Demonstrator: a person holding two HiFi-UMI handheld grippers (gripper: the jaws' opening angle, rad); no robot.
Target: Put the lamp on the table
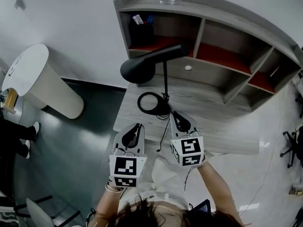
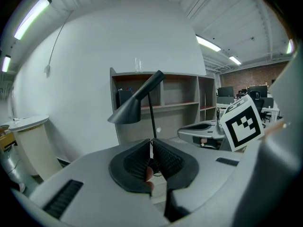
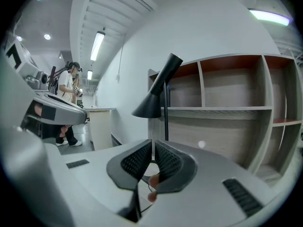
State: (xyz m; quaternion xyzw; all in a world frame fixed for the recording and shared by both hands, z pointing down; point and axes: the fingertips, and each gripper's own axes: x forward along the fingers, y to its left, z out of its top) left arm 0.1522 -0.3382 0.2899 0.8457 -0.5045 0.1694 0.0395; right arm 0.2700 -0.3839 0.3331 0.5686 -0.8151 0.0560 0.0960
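Right claw point(image 1: 176, 115) closed, lamp point(image 1: 146, 66) just ahead

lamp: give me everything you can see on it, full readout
The lamp is matte black all over, metal by the look. A cone shade slants off the top of a thin straight stem, mouth angled down, no glow showing. The stem stands upright from one side of an open ring base lying flat on the pale wood table, before the shelf unit. A thin dark cord runs from the base over the table's near edge.
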